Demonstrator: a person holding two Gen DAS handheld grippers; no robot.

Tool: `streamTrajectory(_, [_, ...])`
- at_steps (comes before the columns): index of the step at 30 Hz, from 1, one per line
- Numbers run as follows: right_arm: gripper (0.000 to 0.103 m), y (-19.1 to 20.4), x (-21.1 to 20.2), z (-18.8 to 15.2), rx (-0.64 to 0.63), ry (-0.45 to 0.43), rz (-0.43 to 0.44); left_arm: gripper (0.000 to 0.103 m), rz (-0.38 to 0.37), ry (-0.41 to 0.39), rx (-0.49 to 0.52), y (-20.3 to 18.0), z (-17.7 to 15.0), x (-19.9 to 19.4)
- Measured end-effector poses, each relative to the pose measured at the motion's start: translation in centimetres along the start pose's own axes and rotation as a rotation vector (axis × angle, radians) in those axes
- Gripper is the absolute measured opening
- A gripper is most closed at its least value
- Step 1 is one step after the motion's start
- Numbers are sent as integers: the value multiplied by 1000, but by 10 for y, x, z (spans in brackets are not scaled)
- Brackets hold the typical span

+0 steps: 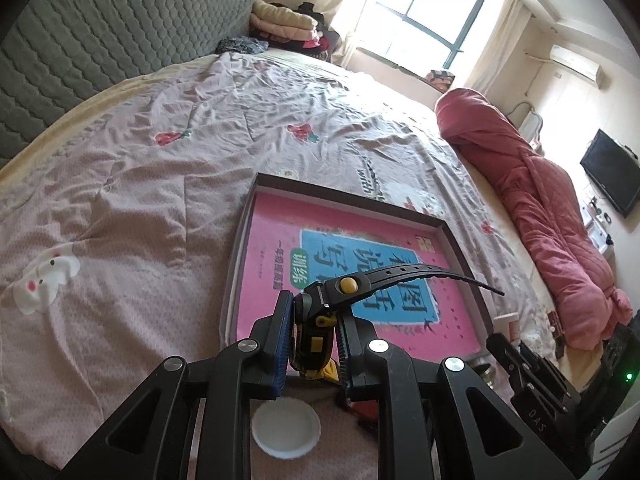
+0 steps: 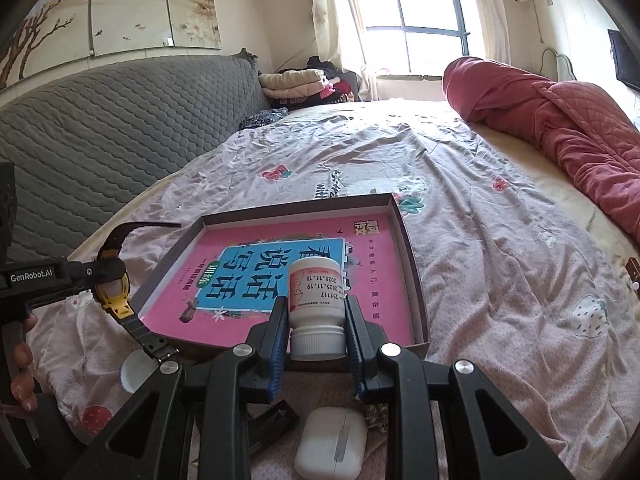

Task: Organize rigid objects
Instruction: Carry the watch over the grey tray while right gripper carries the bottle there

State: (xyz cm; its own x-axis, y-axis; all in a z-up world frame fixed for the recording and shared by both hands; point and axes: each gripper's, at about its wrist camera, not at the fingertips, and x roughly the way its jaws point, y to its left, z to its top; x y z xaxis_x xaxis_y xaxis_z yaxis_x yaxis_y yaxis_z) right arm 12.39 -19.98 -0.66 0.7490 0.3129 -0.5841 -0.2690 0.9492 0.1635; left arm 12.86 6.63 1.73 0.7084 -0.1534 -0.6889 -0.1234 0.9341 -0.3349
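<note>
Watch: clamped between the left hand-held gripper jaws, strap arching over the tray's near-left edge.
Bottle: gripped by the right hand-held gripper, cap toward camera, above the tray's near edge.
Tray: on the bed, pink book inside.
Earbud case: on the bed, near edge.

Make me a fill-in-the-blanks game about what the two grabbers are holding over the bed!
1. The left gripper is shut on a black and yellow ____.
2. The right gripper holds a white bottle with its cap pointing ____ the camera.
3. The pink book lies inside a shallow ____.

Missing words: watch; toward; box
</note>
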Motion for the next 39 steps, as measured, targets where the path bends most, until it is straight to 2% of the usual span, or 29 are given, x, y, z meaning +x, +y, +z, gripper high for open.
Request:
streamTrajectory(19, [27, -13, 30, -3, -6, 44, -46, 20, 95, 20, 0, 12, 4, 42])
streamTrajectory(31, [27, -3, 48, -9, -121, 85, -139, 20, 178, 68, 22, 12, 1, 67])
streamTrajectory(39, [27, -5, 53, -8, -130, 89, -150, 20, 213, 74, 19, 14, 2, 77])
